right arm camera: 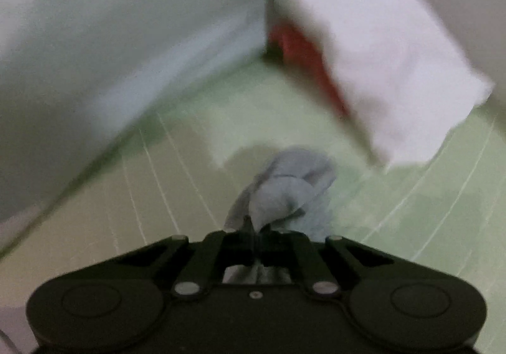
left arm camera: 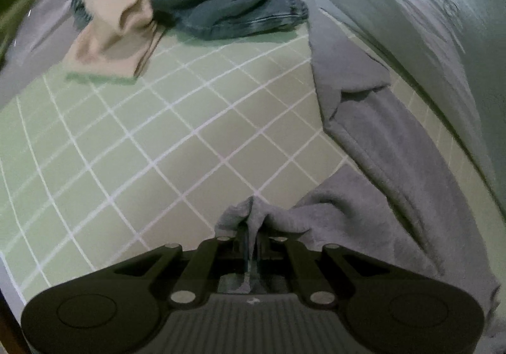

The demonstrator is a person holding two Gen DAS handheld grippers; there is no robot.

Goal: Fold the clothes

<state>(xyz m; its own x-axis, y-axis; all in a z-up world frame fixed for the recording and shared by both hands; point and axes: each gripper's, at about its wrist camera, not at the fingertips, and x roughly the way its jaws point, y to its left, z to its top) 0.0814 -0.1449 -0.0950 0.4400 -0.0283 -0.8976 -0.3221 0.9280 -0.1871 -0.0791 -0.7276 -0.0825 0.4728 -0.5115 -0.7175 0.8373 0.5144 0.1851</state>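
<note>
A: Left tongs (left arm camera: 252, 237)?
B: Clamped on a pinch of the grey fleecy garment (left arm camera: 389, 164); fabric bunches up betw. the fingers. The rest trails off to the right over the pale green worktop w/ white grid lines (left arm camera: 177, 139), one long strip running up toward the far edge.
A: Right tongs (right arm camera: 256, 235)?
B: Also closed, gripping a wad of grey cloth (right arm camera: 284, 189) — looks like the same stuff, can't confirm. Wad sticks up just past the fingertips, above the green gridded surface. View is v. blurred.
A: Other items?
B: Left view: crumpled tan cloth (left arm camera: 120, 12) lying partly on a dark blue denim piece (left arm camera: 234, 6), far side of the worktop, well apart from the tongs. Right view: white folded stack w/ something red under it (right arm camera: 373, 47), near the far corner by a pale wall (right arm camera: 110, 21).
</note>
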